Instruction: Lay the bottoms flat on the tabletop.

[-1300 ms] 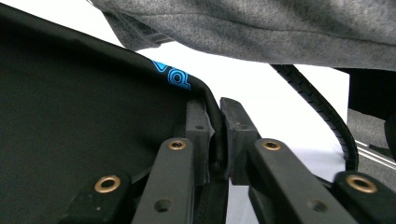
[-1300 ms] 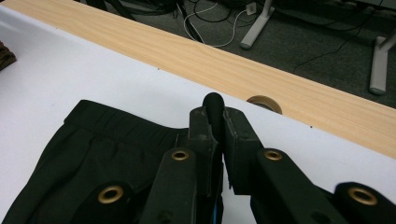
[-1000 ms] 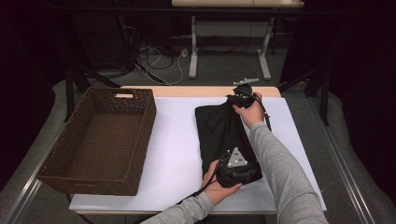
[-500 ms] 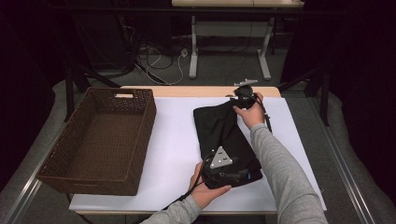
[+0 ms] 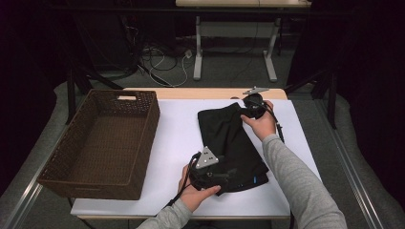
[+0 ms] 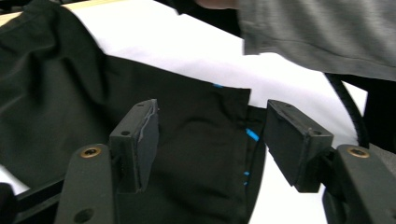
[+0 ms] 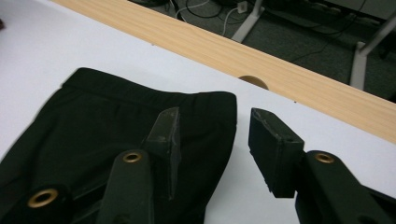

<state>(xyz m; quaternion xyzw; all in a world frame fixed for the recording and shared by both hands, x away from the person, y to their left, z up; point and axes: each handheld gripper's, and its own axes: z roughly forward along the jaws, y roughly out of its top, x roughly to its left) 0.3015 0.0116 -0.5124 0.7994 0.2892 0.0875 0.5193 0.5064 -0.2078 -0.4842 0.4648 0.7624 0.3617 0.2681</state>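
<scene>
Left gripper (image 5: 224,172) at the near edge of the folded black garment (image 5: 234,143), smooth thin fabric, small blue marks near its hem; jaws apart, just been opening, cloth lies between the pads, not pinched. Garment flat on the white table (image 5: 176,129), right of centre. Right gripper (image 5: 252,106) at the garment's far corner by the waistband; jaws apart, just been opening, nothing clamped. Brown woven wicker basket (image 5: 102,143), rectangular, sits at left. No readable writing.
</scene>
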